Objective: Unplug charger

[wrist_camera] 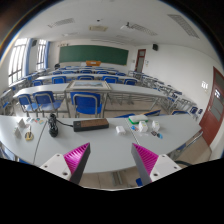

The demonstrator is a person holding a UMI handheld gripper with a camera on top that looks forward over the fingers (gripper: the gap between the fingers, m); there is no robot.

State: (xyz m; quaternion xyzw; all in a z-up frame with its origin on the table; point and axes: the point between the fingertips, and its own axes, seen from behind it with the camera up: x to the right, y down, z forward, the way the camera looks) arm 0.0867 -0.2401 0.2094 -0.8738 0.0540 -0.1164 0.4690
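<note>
The gripper (112, 160) sits at the bottom centre of the frame with its two fingers spread wide apart, each showing a magenta pad (77, 157), and nothing is held between them. Under and beyond them runs a pale bench (110, 140) across the middle of the frame. On the bench at centre left, beyond the left finger, lies a flat, dark, oblong block with an orange-brown edge, most likely the charger (90, 125); it is too small to make out a plug or socket. A thin dark cable (40, 145) curves down the bench at the lower left, near a small dark upright object (54, 126) that cannot be identified. To the right of centre, beyond the right finger, sits a cluster of small white and green items (140, 125), too small to name. Behind the bench, rows of desks with blue chairs (86, 103) fill the middle of the frame. A green chalkboard (92, 55) hangs on the far wall at upper centre, windows (18, 60) line the upper left, and a reddish-brown door (213, 105) stands at the right.
</note>
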